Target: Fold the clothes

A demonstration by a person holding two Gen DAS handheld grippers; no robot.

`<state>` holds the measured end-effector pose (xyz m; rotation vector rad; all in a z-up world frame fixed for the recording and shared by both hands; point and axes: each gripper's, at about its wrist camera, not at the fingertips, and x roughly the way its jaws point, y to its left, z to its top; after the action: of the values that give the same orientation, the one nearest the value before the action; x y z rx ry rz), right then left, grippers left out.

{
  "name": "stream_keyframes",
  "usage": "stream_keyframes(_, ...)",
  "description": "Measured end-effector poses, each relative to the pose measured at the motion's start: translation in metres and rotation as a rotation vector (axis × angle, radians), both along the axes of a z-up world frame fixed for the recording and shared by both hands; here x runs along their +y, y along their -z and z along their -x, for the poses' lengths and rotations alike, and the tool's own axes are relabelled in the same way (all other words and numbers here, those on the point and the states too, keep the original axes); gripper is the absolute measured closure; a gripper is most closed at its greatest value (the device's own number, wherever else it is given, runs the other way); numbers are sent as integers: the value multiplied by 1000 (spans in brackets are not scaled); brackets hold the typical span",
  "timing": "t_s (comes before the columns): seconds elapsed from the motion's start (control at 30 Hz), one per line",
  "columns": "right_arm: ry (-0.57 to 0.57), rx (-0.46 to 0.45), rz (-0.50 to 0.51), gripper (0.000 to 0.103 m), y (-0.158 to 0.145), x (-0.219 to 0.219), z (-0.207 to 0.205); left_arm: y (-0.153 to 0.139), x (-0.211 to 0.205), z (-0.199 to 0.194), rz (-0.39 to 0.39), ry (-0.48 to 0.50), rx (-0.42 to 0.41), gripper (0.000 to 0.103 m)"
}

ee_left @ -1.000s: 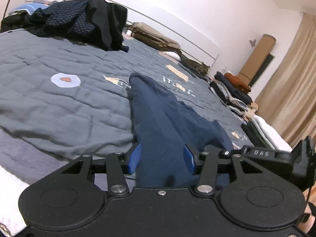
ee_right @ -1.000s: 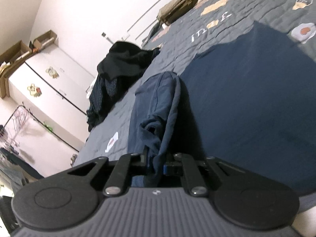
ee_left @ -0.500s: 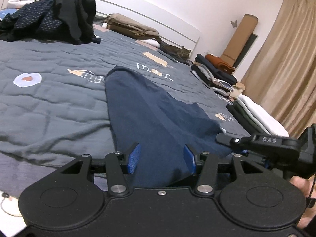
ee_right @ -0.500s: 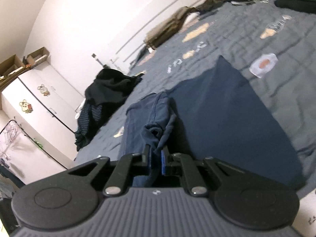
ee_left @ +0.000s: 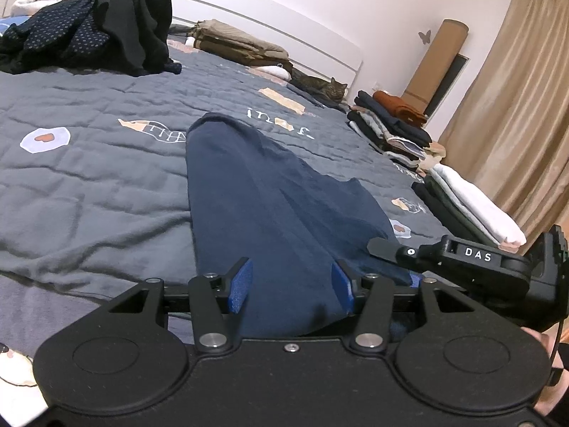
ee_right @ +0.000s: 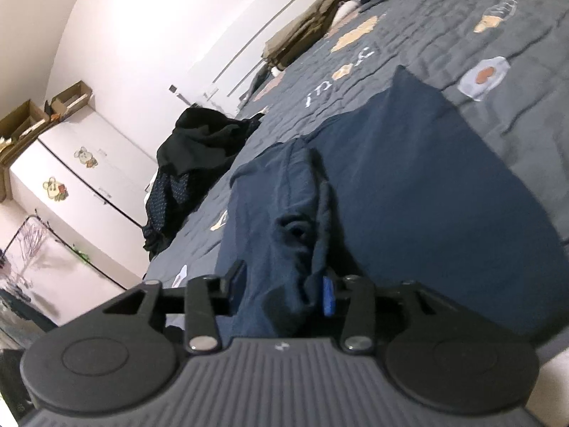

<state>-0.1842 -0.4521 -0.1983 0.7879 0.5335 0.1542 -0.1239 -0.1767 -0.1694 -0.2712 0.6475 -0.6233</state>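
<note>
Two grippers work one navy garment [ee_left: 270,213] at the bed's near edge: the left gripper [ee_left: 291,290] stands apart astride its hem, the right gripper [ee_right: 281,290] is opening, seemingly releasing the folded-over sleeve. Beyond, grey quilt [ee_left: 89,185], folded stacks [ee_left: 394,124], a cat [ee_left: 320,87], curtain [ee_left: 515,106].

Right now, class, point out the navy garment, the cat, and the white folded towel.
navy garment [ee_left: 270,213]: left wrist view, its flat middle.
cat [ee_left: 320,87]: left wrist view, its striped back.
white folded towel [ee_left: 473,206]: left wrist view, its top face.
</note>
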Motion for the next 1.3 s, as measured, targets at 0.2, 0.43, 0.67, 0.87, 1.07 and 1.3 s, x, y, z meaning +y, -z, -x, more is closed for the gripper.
stream_keyframes(0.2, 1, 26, 86, 94, 2, 9, -5, 0, 2, 0, -8, 2, -4, 54)
stream_keyframes(0.43, 47, -42, 62, 95, -16, 0, 7, -3, 1, 2, -24, 21, -23, 49)
stream_keyframes(0.67, 110, -81, 99, 95, -33, -20, 33, -3, -11, 4, -32, 79, -34, 48)
stream_keyframes(0.87, 176, -87, 129, 95, -39, -44, 47, -3, -24, 4, -27, 107, -33, 47)
stream_keyframes(1.07, 240, -62, 137, 95, -33, -70, 62, -3, -42, 5, -24, 141, -35, 47)
stream_keyframes(1.3, 208, 41, 189, 95, -9, -74, 61, -1, -61, 8, -50, 183, -45, 47)
